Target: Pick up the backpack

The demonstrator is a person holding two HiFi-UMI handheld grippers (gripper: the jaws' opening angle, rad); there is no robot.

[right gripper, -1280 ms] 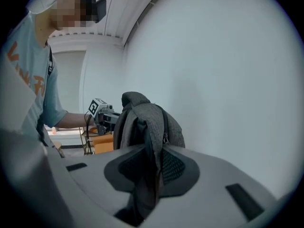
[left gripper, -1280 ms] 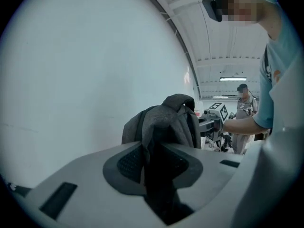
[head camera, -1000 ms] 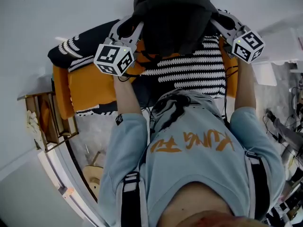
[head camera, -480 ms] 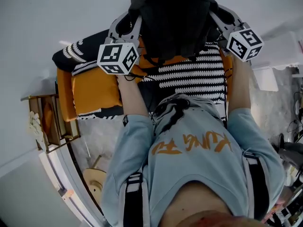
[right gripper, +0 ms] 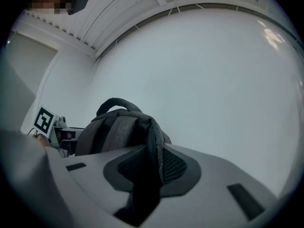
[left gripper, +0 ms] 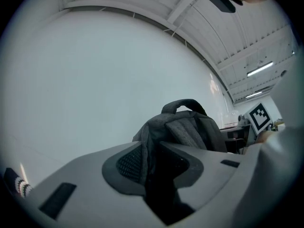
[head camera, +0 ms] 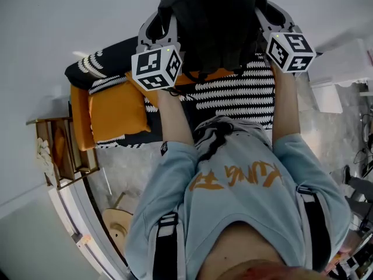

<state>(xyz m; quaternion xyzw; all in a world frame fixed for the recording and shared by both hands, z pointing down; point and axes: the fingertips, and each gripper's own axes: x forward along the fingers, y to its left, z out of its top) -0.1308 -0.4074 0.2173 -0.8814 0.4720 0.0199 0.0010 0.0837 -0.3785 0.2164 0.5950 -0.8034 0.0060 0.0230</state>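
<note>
A pale wall (head camera: 52, 22) fills the upper left of the head view and the background of both gripper views. The person's light blue shirt (head camera: 245, 203) takes up the lower centre and lower right of the head view, with both forearms reaching toward the top edge. Above the shirt, across the middle of the frame, lies a black-and-white striped blanket (head camera: 233, 95), with an orange cushion (head camera: 116, 112) at its left end. The dark grey backpack (head camera: 213, 22) hangs at top centre of the head view, clear of the blanket and held up between the two grippers. In each gripper view it stands upright at centre, its carry handle arching on top (left gripper: 190, 127) (right gripper: 118, 127). The left gripper (head camera: 166, 25) is clamped on the side of the backpack that lies left in the head view, with grey fabric pinched between its pads (left gripper: 151, 163). The right gripper (head camera: 265, 19) is clamped the same way on the opposite side, a fold of fabric caught between its pads (right gripper: 154, 167). A small wooden rack (head camera: 55, 150) sits at the left edge.
</note>
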